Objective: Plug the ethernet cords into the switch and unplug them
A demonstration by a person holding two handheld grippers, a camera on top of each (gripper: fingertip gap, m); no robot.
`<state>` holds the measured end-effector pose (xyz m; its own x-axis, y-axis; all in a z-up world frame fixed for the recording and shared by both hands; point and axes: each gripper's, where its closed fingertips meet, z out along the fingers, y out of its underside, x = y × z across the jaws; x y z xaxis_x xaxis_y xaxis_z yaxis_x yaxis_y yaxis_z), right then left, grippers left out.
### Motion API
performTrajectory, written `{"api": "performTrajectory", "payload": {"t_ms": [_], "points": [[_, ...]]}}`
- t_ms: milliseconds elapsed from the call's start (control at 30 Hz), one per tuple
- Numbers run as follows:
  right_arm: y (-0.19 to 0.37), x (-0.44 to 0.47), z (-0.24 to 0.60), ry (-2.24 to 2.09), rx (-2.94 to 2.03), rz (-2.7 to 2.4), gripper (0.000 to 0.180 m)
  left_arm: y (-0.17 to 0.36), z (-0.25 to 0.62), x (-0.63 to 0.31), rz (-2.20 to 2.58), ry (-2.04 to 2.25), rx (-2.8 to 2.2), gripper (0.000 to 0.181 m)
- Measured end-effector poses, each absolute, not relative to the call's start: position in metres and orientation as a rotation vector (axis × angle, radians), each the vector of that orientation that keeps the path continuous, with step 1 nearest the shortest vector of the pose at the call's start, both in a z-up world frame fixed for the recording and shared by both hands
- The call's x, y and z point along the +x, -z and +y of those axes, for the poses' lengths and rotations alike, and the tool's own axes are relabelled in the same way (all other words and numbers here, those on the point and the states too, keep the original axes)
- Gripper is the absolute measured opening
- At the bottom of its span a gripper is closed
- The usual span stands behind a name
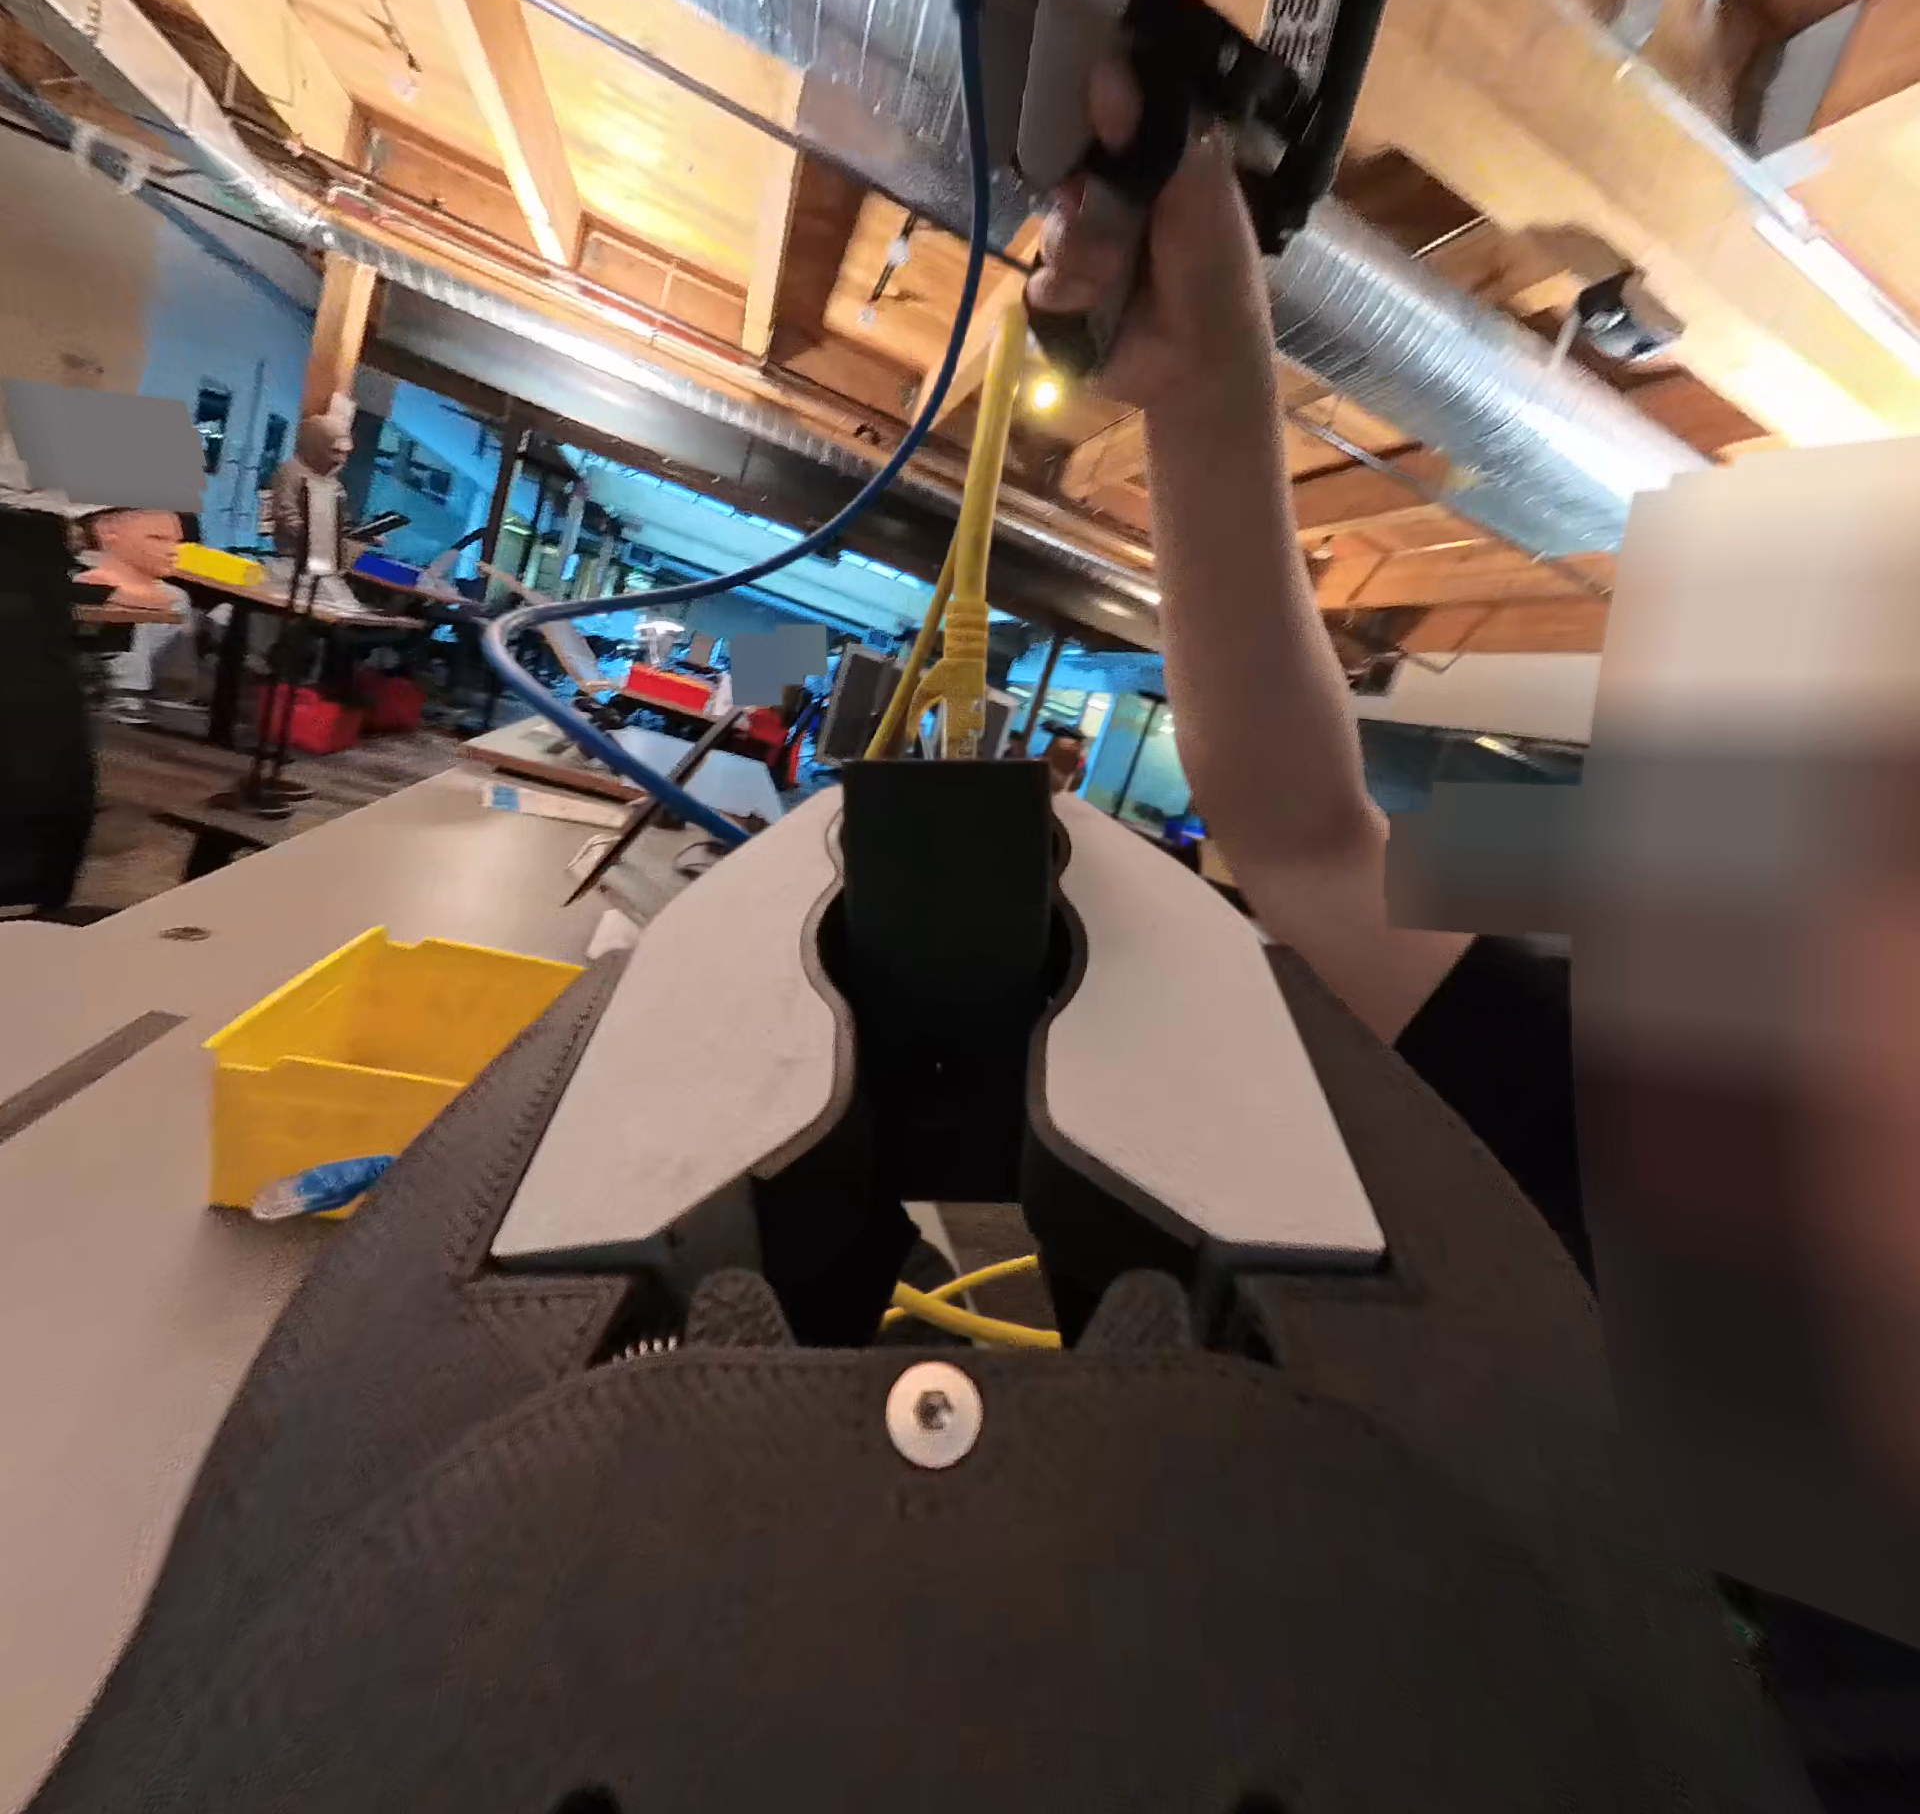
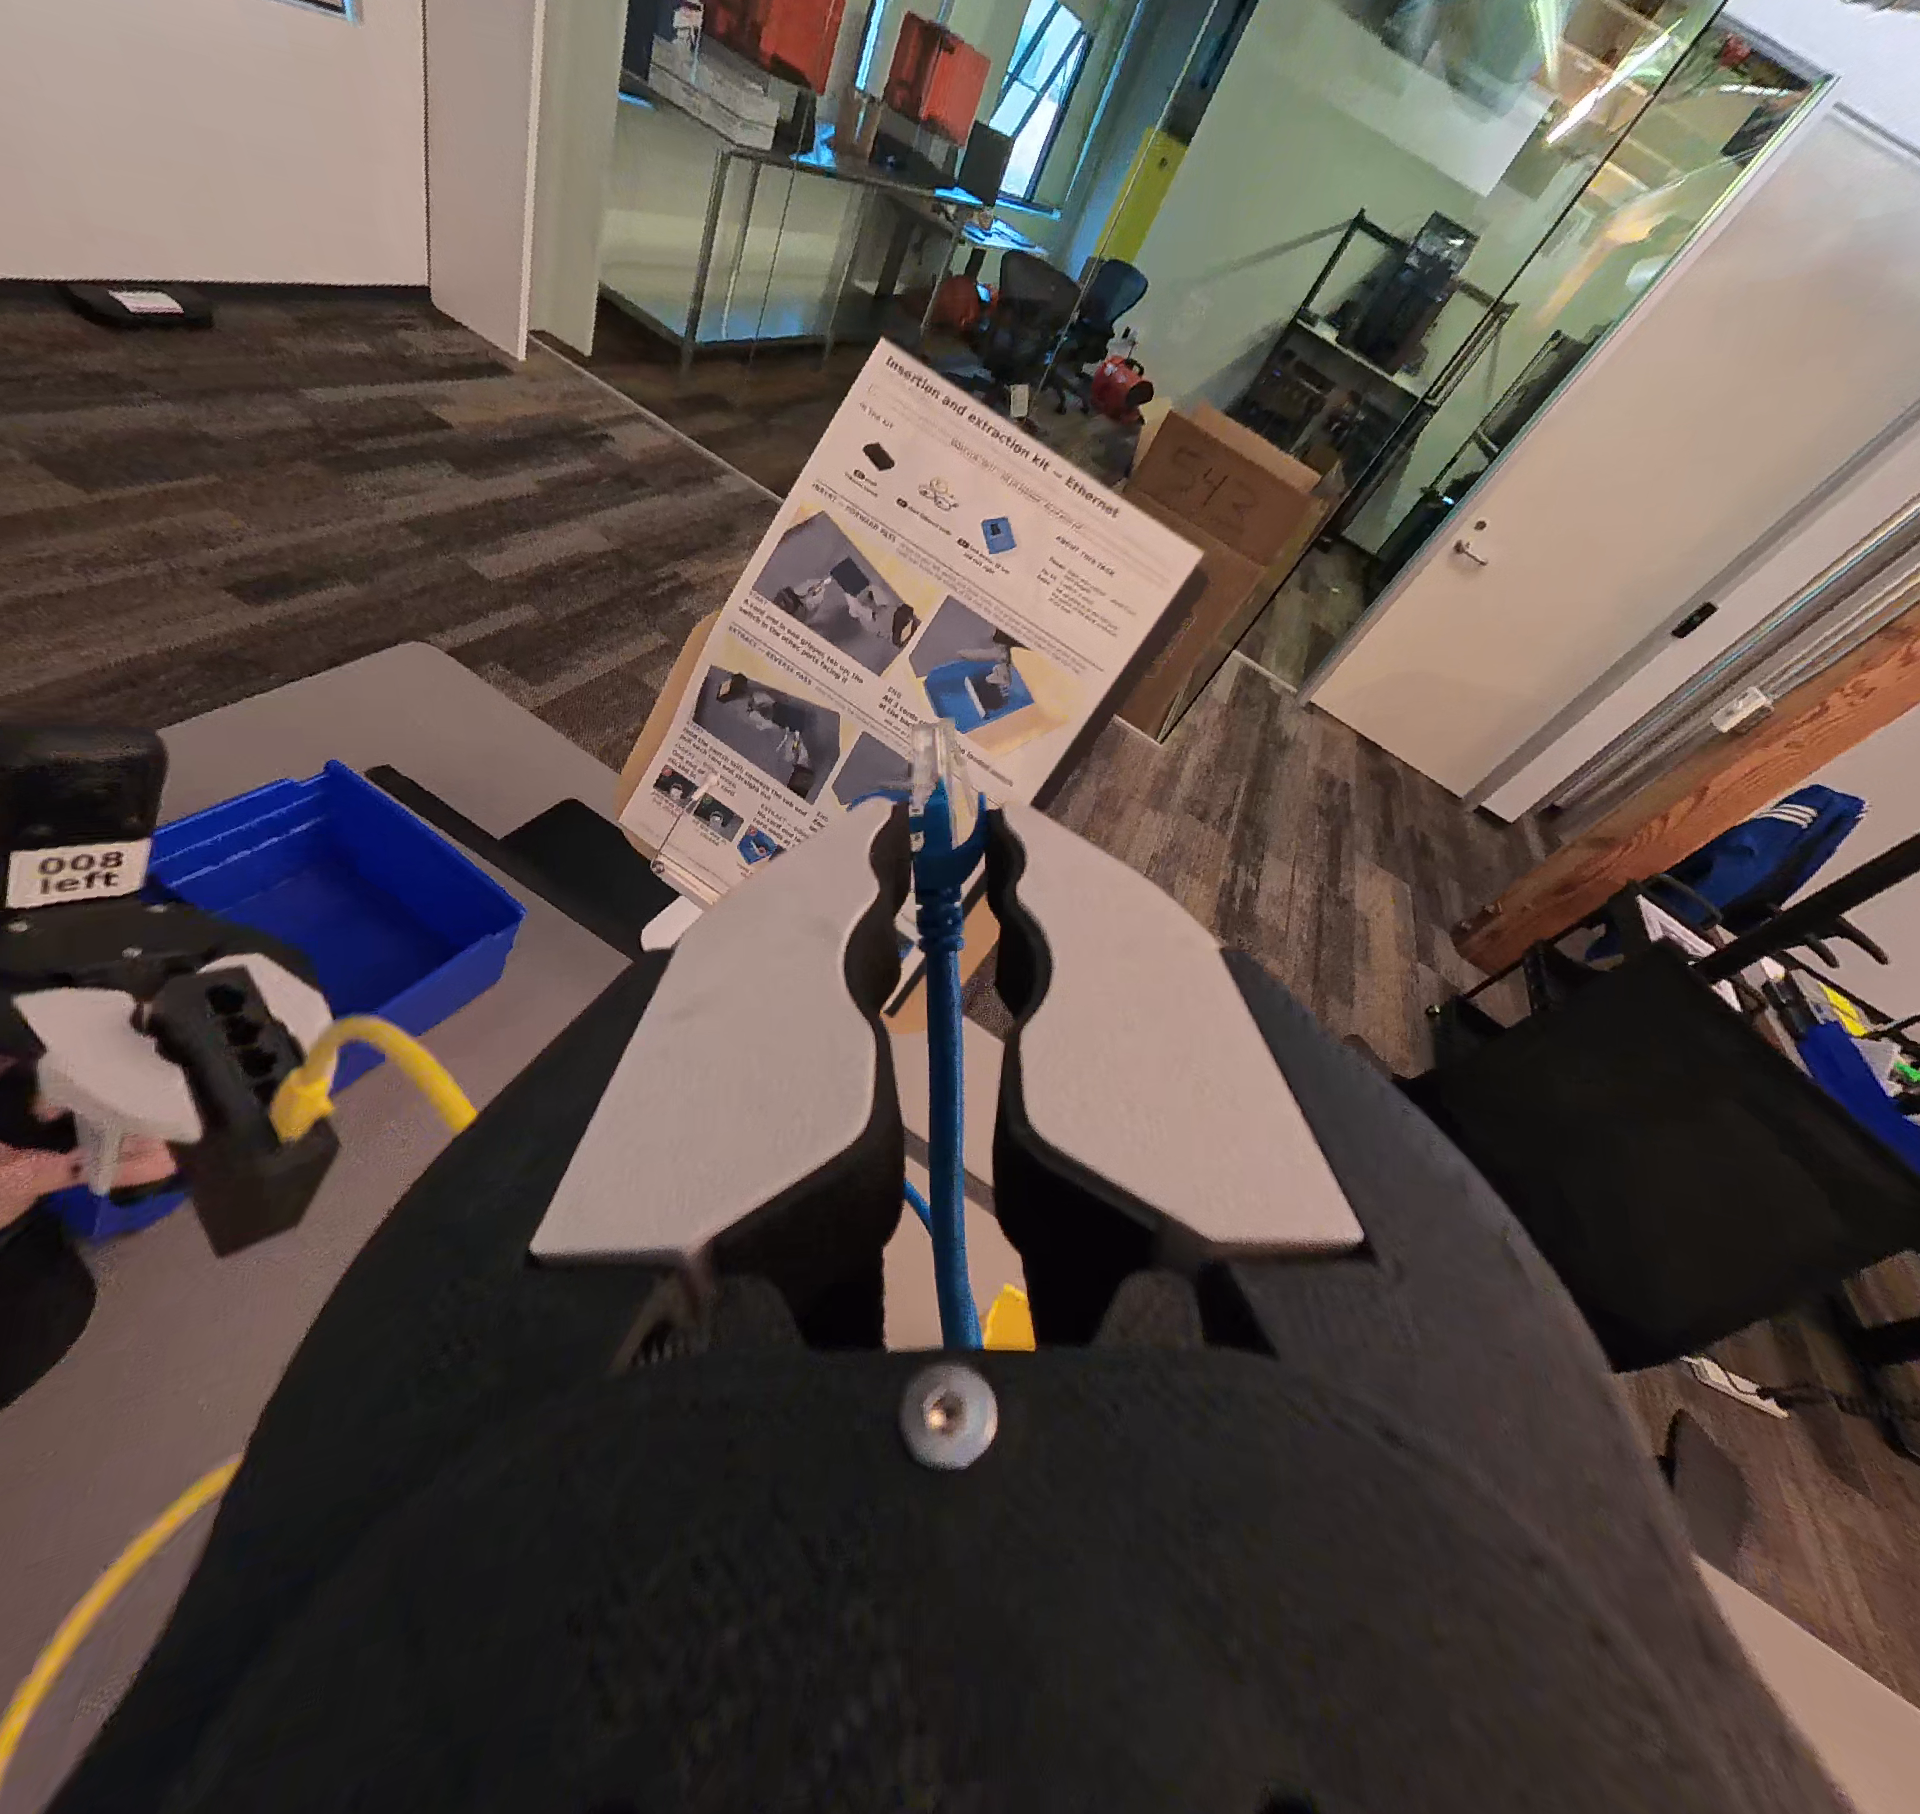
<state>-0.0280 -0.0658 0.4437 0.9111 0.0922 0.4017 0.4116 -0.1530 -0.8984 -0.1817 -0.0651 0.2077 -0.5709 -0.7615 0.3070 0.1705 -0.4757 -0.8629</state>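
Note:
My left gripper is shut on the black switch and holds it up, ports facing away. A yellow ethernet cord is plugged into its far end. In the right wrist view the switch shows at the left in the left gripper, with the yellow cord in a lower port and several ports free. My right gripper is shut on the blue ethernet cord; its clear plug sticks out past the fingertips. The right gripper shows overhead in the left wrist view, with the blue cord hanging from it.
A yellow bin sits on the grey table at the left. A blue bin sits on the table beside the switch. A printed instruction sheet stands at the table's far edge. A person's forearm rises at the right. My hands' fingertips stand some 30 cm from each other.

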Motion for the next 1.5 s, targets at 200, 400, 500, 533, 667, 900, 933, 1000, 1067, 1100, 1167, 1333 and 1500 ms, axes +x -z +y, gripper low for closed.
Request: {"api": "performTrajectory", "payload": {"t_ms": [200, 400, 500, 533, 667, 900, 933, 1000, 1067, 1100, 1167, 1333, 1500], "points": [[-0.441, -0.028, -0.075, 0.236, -1.728, -0.384, 0.014, -0.209, -0.076, -0.192, 1.202, 2.153, -0.854, 0.029], [-0.41, -0.067, -0.079, -0.082, -1.778, -0.457, 0.014, -0.208, -0.101, -0.198, 1.355, 2.098, -0.768, 0.029], [-0.399, -0.074, -0.082, -0.155, -1.797, -0.482, 0.014, -0.206, -0.112, -0.202, 1.422, 2.005, -0.713, 0.029], [-0.395, -0.078, -0.084, -0.214, -1.814, -0.493, 0.014, -0.207, -0.115, -0.203, 1.435, 1.979, -0.692, 0.029], [-0.379, -0.101, -0.093, -0.459, -1.865, -0.559, 0.014, -0.203, -0.121, -0.206, 1.479, 1.869, -0.624, 0.029], [-0.369, -0.111, -0.101, -0.497, -1.904, -0.617, 0.014, -0.201, -0.118, -0.212, 1.49, 1.869, -0.548, 0.029], [-0.37, -0.11, -0.101, -0.484, -1.899, -0.62, 0.014, -0.201, -0.117, -0.212, 1.484, 1.882, -0.548, 0.029], [-0.371, -0.109, -0.101, -0.458, -1.892, -0.632, 0.014, -0.201, -0.116, -0.211, 1.48, 1.89, -0.554, 0.029], [-0.372, -0.107, -0.097, -0.422, -1.87, -0.648, 0.014, -0.201, -0.112, -0.207, 1.462, 1.879, -0.583, 0.029], [-0.371, -0.106, -0.094, -0.403, -1.869, -0.653, 0.014, -0.2, -0.11, -0.205, 1.451, 1.873, -0.604, 0.029], [-0.368, -0.104, -0.086, -0.374, -1.858, -0.675, 0.014, -0.199, -0.103, -0.202, 1.435, 1.849, -0.652, 0.029], [-0.349, -0.084, -0.06, -0.247, -1.907, -0.716, 0.014, -0.192, -0.081, -0.196, 1.391, 1.746, -0.76, 0.029], [-0.329, -0.064, -0.063, -0.274, -1.999, -0.692, 0.014, -0.186, -0.068, -0.186, 1.366, 1.688, -0.819, 0.032]]}}
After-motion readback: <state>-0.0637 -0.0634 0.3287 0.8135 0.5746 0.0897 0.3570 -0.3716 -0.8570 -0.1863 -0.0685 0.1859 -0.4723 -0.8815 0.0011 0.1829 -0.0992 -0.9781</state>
